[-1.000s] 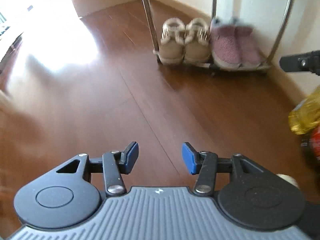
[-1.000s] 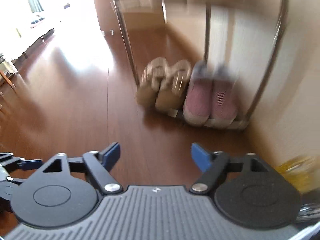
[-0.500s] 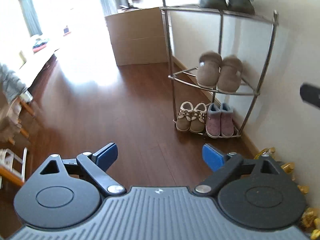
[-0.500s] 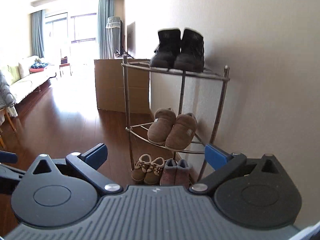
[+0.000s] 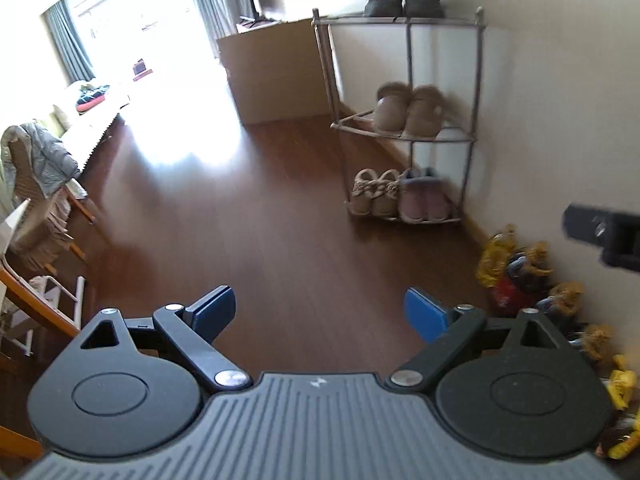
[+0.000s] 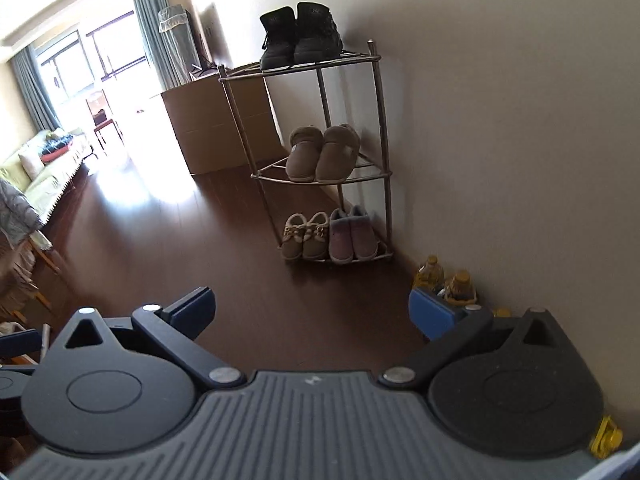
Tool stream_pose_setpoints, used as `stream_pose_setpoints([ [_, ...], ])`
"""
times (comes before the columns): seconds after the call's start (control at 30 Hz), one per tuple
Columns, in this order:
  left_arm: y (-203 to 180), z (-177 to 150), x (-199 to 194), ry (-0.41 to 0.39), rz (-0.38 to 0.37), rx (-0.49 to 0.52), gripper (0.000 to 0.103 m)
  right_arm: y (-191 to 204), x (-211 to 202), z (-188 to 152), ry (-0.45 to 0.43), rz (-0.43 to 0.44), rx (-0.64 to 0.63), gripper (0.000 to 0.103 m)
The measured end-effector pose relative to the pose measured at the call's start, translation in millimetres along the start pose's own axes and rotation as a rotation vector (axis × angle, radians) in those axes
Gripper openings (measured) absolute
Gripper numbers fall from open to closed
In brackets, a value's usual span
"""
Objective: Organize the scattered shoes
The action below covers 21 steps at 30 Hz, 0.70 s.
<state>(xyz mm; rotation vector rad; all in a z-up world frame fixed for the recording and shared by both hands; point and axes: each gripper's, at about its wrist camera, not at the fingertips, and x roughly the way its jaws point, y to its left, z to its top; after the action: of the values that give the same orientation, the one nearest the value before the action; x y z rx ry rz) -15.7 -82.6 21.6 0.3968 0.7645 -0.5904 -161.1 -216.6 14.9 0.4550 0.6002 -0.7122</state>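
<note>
Grippers, left (image 5: 319, 314) and right (image 6: 312, 312), gape wide, empty.

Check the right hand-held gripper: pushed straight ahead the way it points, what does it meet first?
Probably bare floor. The open, empty right hand-held gripper aims slightly downward, short of the shoe rack and its bottom-shelf shoes. Depth is hard to judge through the fisheye.

Black boots (image 6: 301, 36), tan slippers (image 6: 322, 153), mauve slippers (image 6: 352, 234), dark brown floor (image 6: 168, 248), blue fingers (image 6: 433, 314).
</note>
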Motion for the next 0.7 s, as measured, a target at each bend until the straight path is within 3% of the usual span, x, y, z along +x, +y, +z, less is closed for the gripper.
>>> stream_pose_setpoints([
  [0.17,21.7,14.0,-54.4,-0.081,-0.007,-0.028,0.094,9.4,-49.1,10.5,-0.116,-0.047,-0.012,0.102],
  [0.4,53.6,8.3,-84.0,-0.063,-0.006,0.004,0.094,43.9,-69.6,2.5,-0.123,-0.072,-0.016,0.102],
  [0.53,80.5,8.2,-100.7,-0.111,-0.018,0.021,0.094,84.2,-78.5,-2.0,-0.161,-0.083,-0.047,0.102],
  [0.7,93.6,16.3,-109.9,-0.151,-0.037,0.03,0.094,105.5,-92.9,-8.9,-0.182,-0.082,-0.056,0.102],
])
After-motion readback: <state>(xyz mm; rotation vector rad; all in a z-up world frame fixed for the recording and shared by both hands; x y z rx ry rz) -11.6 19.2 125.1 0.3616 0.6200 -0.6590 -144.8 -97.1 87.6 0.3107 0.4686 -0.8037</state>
